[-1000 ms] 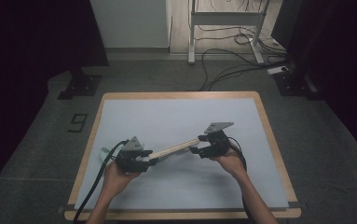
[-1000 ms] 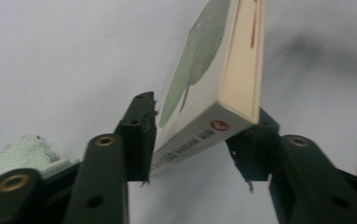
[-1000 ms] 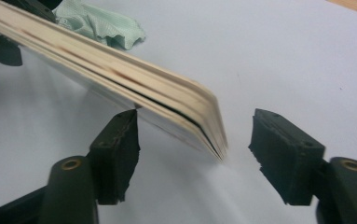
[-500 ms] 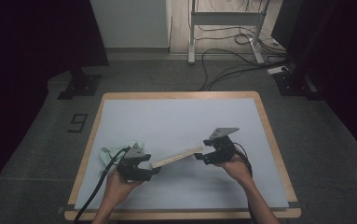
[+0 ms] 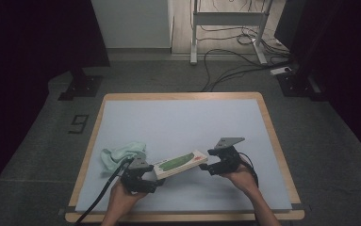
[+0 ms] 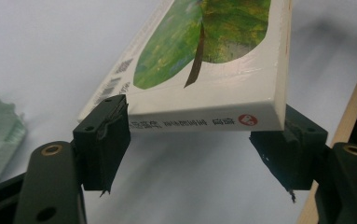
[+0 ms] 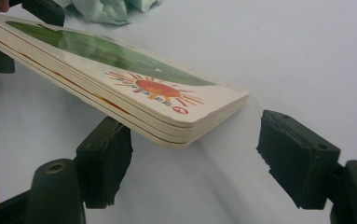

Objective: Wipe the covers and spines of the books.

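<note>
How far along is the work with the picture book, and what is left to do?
Done: the book is low over the near part of the blue mat, beside the green cloth. In hand: the jaws of the left gripper and right gripper have just been opening, with the book's ends between them. Left: probably drawing both grippers away; whether the book lies flat yet, I cannot tell.

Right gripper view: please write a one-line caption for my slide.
Thick board book with a sun picture lies tilted between the open right gripper, a green cloth behind it on the table.
</note>
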Available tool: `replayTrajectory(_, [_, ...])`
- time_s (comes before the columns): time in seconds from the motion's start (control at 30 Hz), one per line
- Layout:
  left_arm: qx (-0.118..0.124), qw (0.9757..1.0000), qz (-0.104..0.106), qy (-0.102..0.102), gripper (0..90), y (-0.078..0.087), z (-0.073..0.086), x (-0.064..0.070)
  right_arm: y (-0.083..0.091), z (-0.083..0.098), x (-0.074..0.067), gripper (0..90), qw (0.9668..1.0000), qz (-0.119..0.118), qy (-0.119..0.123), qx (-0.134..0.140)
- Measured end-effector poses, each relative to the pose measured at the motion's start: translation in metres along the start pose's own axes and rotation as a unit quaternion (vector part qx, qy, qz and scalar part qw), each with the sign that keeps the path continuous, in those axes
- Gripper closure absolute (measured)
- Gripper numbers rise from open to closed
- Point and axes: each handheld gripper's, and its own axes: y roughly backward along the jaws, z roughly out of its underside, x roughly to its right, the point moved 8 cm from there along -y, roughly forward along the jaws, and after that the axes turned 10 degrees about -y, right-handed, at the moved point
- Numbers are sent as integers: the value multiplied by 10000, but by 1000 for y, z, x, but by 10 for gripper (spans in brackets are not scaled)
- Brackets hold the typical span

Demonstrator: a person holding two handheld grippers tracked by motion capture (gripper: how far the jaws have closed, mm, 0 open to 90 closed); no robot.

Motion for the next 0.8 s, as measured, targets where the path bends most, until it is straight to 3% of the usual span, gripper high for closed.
replayTrajectory(0.27, [0,10000,20,80,276,-3,10,11,-1,18,-2,253,10000,-61,-61,-10])
replayTrajectory(0.47, [-90,9999,-87,25,273,-6,17,17,-4,30,-4,263,9999,-87,-78,-63])
replayTrajectory(0.8, [-285,9994,-210,5,274,-11,30,17,-5,45,-8,265,9999,-103,-30,-84])
